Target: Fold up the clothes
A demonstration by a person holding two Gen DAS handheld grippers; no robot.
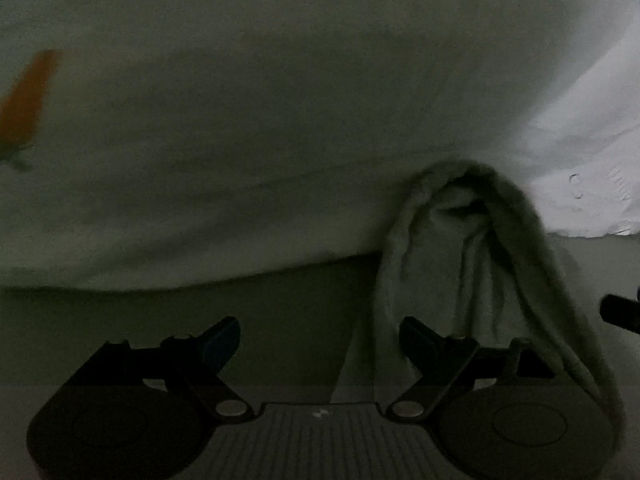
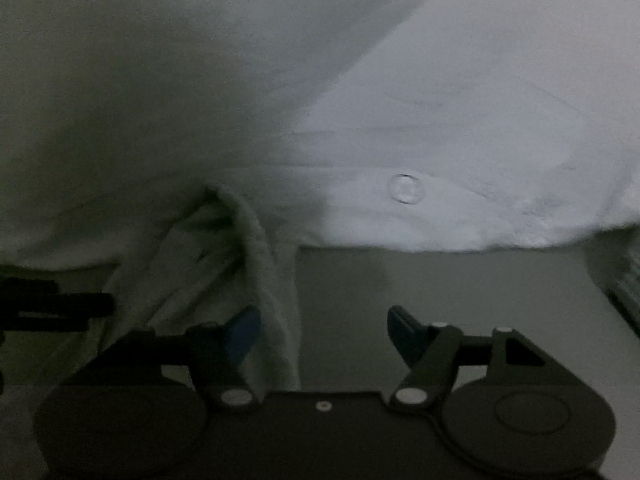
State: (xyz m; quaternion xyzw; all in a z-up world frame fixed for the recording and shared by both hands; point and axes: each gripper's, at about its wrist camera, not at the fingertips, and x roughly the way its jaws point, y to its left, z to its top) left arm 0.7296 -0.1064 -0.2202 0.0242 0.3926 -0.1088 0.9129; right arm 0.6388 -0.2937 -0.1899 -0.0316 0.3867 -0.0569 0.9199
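Near both our claws: pale shirt (image 1: 240,140) lies bunched, a fold (image 2: 240,248) draped close | left claw (image 1: 320,344) and right claw (image 2: 324,332) gape, holding nothing | folding stage: we cannot tell.

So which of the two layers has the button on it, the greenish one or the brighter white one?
The brighter white layer, right of the greenish layer. Its clear round button sits near the hem; the greenish layer shows none.

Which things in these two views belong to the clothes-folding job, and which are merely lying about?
Belonging to the job:
white garment
its bunched fold
left gripper, open
right gripper, open
shirt button

Lying about:
grey tabletop
orange print at the frame edge; unclear what it is
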